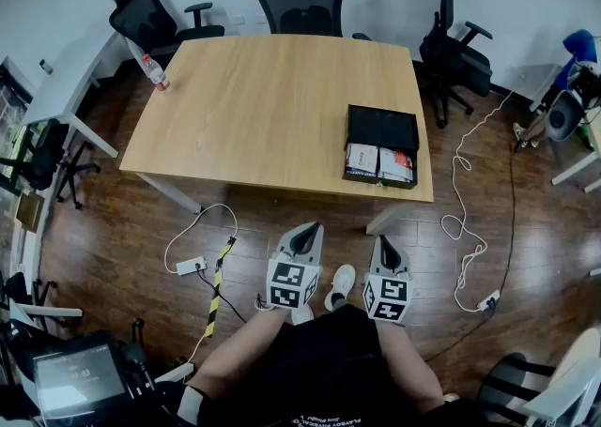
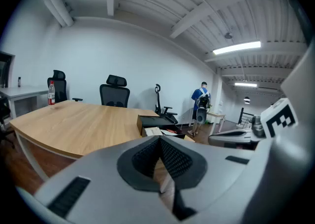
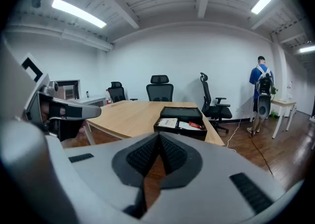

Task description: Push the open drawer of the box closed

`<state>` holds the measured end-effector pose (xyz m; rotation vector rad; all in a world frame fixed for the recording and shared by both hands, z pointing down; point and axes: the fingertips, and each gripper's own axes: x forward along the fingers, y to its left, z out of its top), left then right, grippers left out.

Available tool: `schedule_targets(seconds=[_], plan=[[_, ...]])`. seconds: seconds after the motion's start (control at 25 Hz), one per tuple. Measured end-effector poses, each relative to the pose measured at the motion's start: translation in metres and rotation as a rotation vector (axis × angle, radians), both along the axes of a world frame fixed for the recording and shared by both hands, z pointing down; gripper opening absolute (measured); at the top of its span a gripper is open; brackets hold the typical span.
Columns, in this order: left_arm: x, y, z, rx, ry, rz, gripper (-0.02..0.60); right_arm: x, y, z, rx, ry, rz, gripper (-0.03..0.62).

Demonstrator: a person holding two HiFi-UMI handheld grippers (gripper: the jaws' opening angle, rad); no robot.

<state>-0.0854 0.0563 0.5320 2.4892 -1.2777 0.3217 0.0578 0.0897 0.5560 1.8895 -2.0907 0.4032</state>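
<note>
Drawer [image 1: 379,164] stands pulled out toward the near edge of the desk [image 1: 263,106], at its near right corner. A flat, centred push on its front toward the far side should seat it without sliding the black box [image 1: 382,123]. Left tongs [image 1: 302,245] and right tongs [image 1: 388,252] hang pinched shut and empty, well short of the desk; the bottle [image 1: 156,74] at far left is no obstacle, though a white cable [image 1: 458,163] trails on the floor to the right.

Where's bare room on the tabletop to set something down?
Nearly all of the light wooden table is bare, from the clear red-labelled bottle at its far left corner to the black box with open drawer. Only that near right corner is crowded.
</note>
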Motion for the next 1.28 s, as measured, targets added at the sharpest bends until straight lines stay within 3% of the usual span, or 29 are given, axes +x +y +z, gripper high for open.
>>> schedule_targets(seconds=[0.28,0.8,1.04,1.28], plan=[[0.026,-0.055,-0.002,0.010,-0.016,-0.018,-0.003,0.026,-0.056,0.014,-0.043,-0.011,-0.014,0.003],[0.084,-0.132,0.023,-0.067,-0.065,-0.044,-0.003,0.067,-0.137,0.047,-0.137,-0.046,-0.097,0.003],[0.092,-0.152,0.035,-0.090,-0.086,-0.087,-0.003,0.075,-0.159,0.062,-0.175,-0.051,-0.123,0.003],[0.090,-0.162,0.043,-0.126,-0.083,-0.068,-0.003,0.073,-0.166,0.079,-0.220,-0.047,-0.101,0.003]])
